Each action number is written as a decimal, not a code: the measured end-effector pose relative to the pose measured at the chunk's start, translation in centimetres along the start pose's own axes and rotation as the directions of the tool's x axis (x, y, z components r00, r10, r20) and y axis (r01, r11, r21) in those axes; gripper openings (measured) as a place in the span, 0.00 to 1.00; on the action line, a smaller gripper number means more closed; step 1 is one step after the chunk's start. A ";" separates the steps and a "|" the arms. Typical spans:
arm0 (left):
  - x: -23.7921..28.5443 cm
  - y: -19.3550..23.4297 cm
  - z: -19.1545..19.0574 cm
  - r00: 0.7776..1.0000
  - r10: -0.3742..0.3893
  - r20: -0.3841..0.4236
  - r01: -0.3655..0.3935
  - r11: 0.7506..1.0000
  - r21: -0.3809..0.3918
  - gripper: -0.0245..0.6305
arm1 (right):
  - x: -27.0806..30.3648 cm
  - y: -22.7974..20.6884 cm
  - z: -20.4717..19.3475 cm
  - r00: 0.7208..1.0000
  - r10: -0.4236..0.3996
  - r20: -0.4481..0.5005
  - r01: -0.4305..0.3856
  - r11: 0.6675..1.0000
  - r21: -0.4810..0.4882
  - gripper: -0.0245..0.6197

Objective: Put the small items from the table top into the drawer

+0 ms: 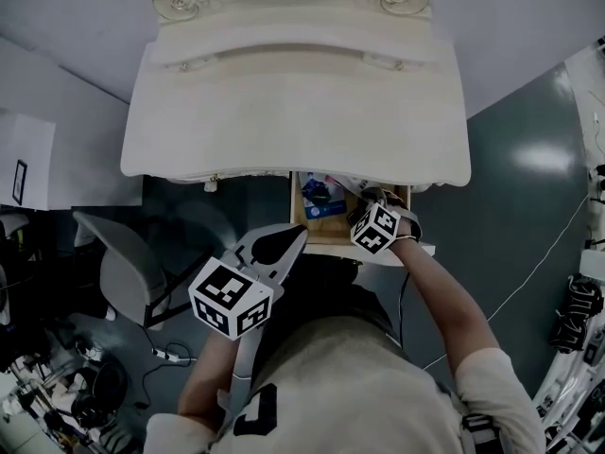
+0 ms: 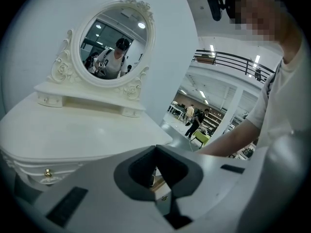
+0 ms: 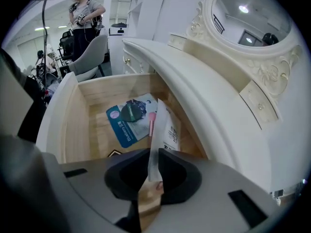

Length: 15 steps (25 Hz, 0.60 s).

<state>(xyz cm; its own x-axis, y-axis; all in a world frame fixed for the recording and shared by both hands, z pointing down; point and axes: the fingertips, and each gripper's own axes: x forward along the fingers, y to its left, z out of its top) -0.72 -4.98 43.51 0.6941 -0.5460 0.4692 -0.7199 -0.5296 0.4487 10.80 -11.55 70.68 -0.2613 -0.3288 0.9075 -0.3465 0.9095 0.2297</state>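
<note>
- Head view: the cream, curved-edged dressing table [image 1: 284, 112] fills the upper middle of the frame. Below its front edge the pale wooden drawer [image 1: 298, 218] stands pulled out.
- The right gripper [image 1: 369, 206] hangs over the drawer's right half, marker cube facing up. A glossy blue packet [image 1: 321, 197] lies inside, to the left of it.
- The left gripper [image 1: 284, 244] sits lower left of the drawer, out over the floor. A grey shell chair [image 1: 123, 263] stands further left.
- Left gripper view: the left gripper [image 2: 156, 166] has its jaws brought together with nothing between them. It looks across the bare table top [image 2: 73, 130] towards the oval mirror in an ornate cream frame [image 2: 114, 42] at upper left.
- Right gripper view: here is the action! The right gripper [image 3: 154, 171] is pinched tight on a flat white sachet with black print [image 3: 156, 140]. The sachet is seen almost edge-on and rises from the jaws over the open drawer [image 3: 73, 125].
- The blue packet [image 3: 127, 123] rests on the drawer floor at centre left (a dark round picture on its face). A slim pink stick [image 3: 152, 123] lies along its right edge.
- The mirror [image 3: 252, 18] curves in at upper right and the chair [image 3: 90, 55] shows at upper left.
</note>
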 end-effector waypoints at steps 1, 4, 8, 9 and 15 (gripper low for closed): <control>0.0 0.1 0.0 1.000 -0.002 0.000 0.002 1.000 -0.001 0.12 | 0.0 -0.1 0.1 1.000 -0.006 0.004 0.006 1.000 0.004 0.09; 0.1 0.2 0.1 1.000 -0.009 0.000 0.009 1.000 0.000 0.12 | 0.0 -0.1 0.4 1.000 0.002 0.019 -0.003 0.999 0.032 0.16; 0.4 0.1 0.2 1.000 -0.019 0.000 0.019 1.000 0.006 0.12 | -0.2 0.2 0.5 0.999 0.024 0.026 -0.026 0.998 0.058 0.35; 0.5 0.1 0.3 1.000 -0.021 0.000 0.021 1.000 0.008 0.12 | -0.4 0.2 0.6 0.999 0.021 0.036 -0.023 0.998 0.060 0.35; 1.2 -0.7 0.8 0.999 -0.039 0.008 0.039 0.999 0.025 0.12 | -3.1 0.5 2.4 0.989 0.038 0.144 -0.055 0.992 0.117 0.35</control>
<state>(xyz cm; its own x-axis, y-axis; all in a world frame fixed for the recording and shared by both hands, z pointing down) 0.64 -5.76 43.11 0.7217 -0.5299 0.4454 -0.6920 -0.5668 0.4471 9.31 -10.69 67.16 -0.4011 -0.3270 0.8557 -0.4343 0.8903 0.1366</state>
